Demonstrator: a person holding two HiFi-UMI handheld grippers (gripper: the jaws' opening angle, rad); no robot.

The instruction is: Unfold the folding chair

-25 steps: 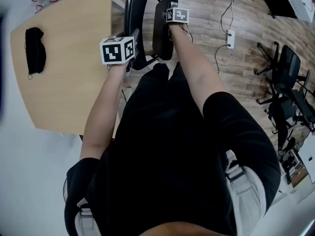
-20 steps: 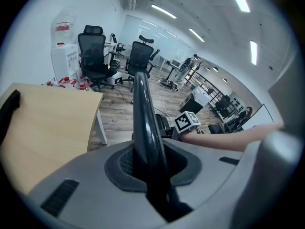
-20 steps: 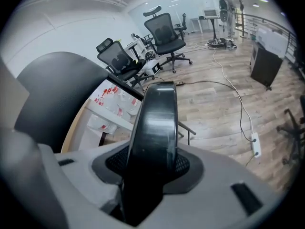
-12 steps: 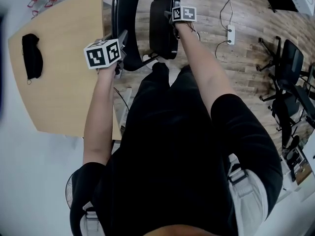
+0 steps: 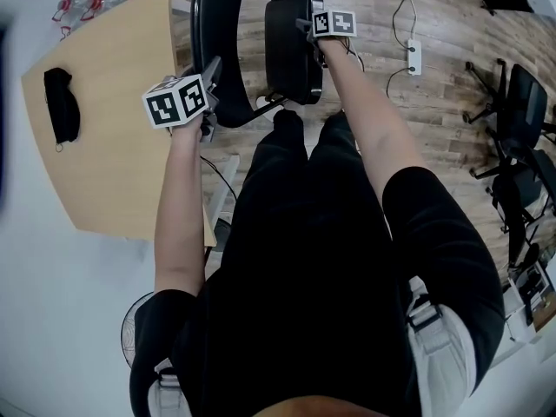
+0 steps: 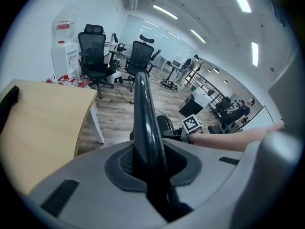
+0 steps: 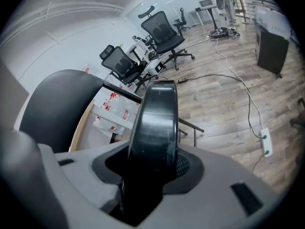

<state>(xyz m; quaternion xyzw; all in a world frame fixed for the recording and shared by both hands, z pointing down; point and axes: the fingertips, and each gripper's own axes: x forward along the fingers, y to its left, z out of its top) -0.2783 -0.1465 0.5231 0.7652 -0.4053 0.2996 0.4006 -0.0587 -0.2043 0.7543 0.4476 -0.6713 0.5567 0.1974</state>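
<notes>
Left gripper [image 5: 211,69] clamped, jaws nearly together, on the thin rim of the backrest; right gripper [image 5: 306,28] likewise pinched onto the edge of the seat. Wooden table [image 5: 104,146] stands at the person's left, its near corner just beside the chair. Folding chair [image 5: 230,111] stands directly ahead of the person on the plank floor, apparently only partly opened. Backrest [image 5: 213,16] and seat [image 5: 289,50] lie side by side, long axes running away from the person, the seat on the right with a narrow gap between. Further opening probably depends on the right hand drawing the seat rightward and down, away from the backrest that the left hand steadies.
</notes>
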